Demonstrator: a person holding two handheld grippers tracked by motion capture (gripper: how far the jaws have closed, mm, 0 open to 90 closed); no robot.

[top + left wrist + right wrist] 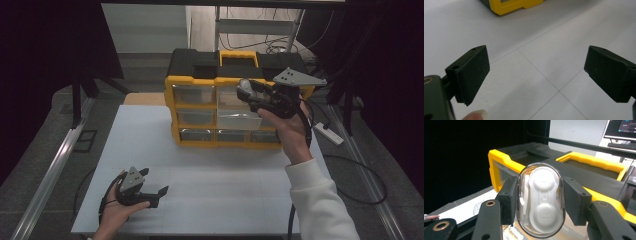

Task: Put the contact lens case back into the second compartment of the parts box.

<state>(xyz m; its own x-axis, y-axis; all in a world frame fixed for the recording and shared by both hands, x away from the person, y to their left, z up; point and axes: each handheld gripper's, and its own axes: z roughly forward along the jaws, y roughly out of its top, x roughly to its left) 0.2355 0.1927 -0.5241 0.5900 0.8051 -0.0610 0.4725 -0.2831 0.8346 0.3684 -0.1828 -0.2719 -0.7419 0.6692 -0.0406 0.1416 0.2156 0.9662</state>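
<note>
- Risk: clear oval case (540, 200) is clamped only by its smooth curved sides in the right hand-held gripper (540, 202); it could squirt out or rotate if the grip eases.
- Case sits mid-air at the front of the yellow drawer organizer (220, 80), over an open middle drawer (239, 120); a drop could miss it and hit the counter (150, 140).
- Drawer sticks out, so a low pass could snag its front edge.
- Left hand-held gripper (536, 75): jaws apart, empty, low over the counter.
</note>
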